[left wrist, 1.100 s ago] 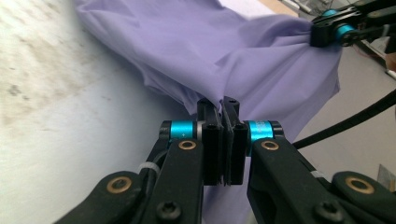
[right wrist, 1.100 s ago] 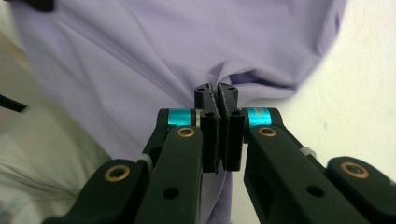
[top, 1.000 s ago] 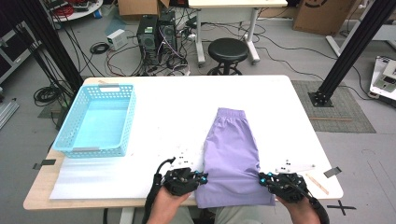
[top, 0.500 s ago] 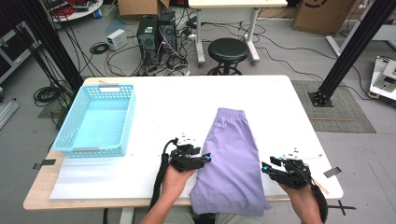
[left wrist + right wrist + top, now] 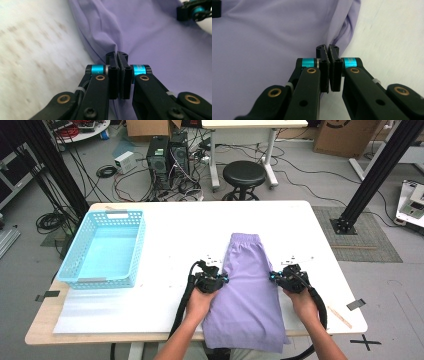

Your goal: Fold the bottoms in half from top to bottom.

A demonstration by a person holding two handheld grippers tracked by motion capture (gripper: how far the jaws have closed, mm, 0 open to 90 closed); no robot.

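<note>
A pair of lilac shorts (image 5: 248, 290) lies flat on the white bench (image 5: 190, 227), waistband away from the person and the leg ends hanging a little over the near edge. The person's left tool (image 5: 218, 279) sits at the left edge of the shorts about halfway along, and the right tool (image 5: 274, 276) sits at the right edge straight across from it, so the garment stretches between the two. In the left gripper view the jaws have just been closing and now stand pressed together on a gathered fold of the fabric, with creases running out of the pinch; the other tool shows far off at the top right corner of that view. In the right gripper view the jaws have likewise just been closing and now stand pressed together on the side hem, the cloth bunching into a small ridge right at the tips, bare bench on the far side of it. Both forearms come in from the near edge, one hand (image 5: 201, 297) behind each tool, with black cables (image 5: 186, 290) trailing back along the arms. Well apart to the left of the shorts, a light blue plastic basket (image 5: 105, 247) stands on the bench near its left edge. Beyond the far edge of the bench, a round black stool (image 5: 244, 172) stands on the floor, with computer towers (image 5: 167, 152) and tangled cords behind it.
</note>
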